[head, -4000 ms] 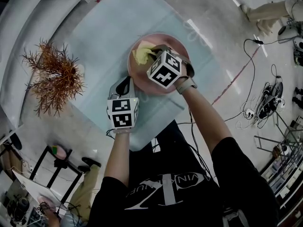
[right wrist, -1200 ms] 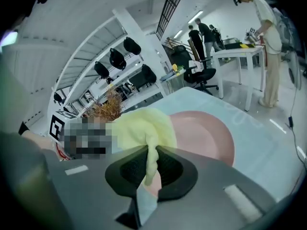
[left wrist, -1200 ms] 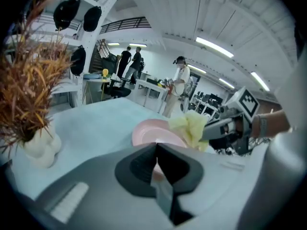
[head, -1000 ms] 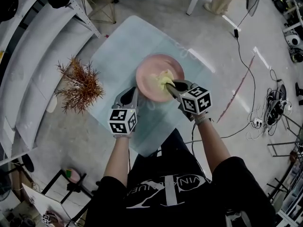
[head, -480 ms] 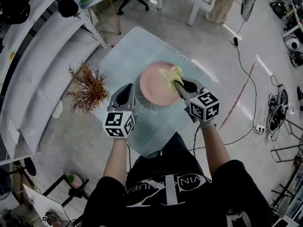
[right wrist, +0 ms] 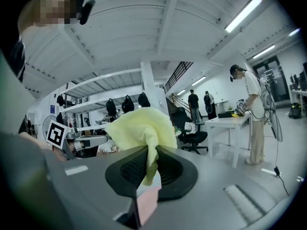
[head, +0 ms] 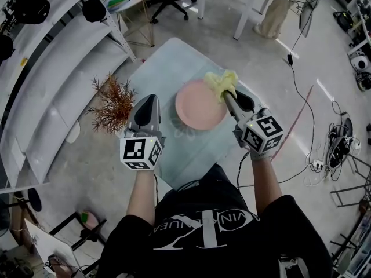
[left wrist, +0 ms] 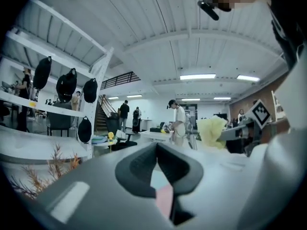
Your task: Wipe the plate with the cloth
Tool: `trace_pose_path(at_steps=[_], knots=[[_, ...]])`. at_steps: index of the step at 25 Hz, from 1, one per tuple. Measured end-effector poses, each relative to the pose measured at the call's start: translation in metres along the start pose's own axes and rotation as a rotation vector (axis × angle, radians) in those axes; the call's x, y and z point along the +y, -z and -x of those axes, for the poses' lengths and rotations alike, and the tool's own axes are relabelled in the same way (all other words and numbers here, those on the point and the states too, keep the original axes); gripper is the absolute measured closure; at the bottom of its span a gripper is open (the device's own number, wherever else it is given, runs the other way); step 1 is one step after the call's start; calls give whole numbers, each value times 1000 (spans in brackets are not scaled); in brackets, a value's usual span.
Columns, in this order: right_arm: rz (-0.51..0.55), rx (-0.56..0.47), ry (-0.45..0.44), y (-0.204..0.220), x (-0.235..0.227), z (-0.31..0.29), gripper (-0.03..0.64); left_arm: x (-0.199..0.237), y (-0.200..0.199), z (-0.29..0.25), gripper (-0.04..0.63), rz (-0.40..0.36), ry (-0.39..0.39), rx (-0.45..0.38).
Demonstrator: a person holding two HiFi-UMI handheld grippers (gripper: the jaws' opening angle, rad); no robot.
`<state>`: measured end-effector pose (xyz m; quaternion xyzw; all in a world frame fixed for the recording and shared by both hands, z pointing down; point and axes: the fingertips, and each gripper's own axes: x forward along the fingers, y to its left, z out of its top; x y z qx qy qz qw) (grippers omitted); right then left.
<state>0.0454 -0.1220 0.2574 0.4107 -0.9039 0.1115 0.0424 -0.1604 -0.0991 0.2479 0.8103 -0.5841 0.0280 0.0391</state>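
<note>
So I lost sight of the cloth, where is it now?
In the head view the yellow cloth is clamped in the right gripper, right of centre, over the pink plate's far right rim.

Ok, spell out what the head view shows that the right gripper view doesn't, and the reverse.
Head view only: the whole pink plate lying on the table. Right gripper view only: the right gripper's jaws shut on a fold of the yellow cloth, plus a staircase far behind. Both: that cloth and the left gripper.
</note>
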Motion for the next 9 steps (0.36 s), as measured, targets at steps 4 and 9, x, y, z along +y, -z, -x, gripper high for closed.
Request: trace_pose_path(at_steps=[4, 9], knots=[[30, -75, 1, -28, 9, 4, 578, 5, -24, 9, 595, -23, -25, -53], [54, -135, 4, -48, 19, 7, 578, 9, -41, 19, 595, -54, -59, -85]])
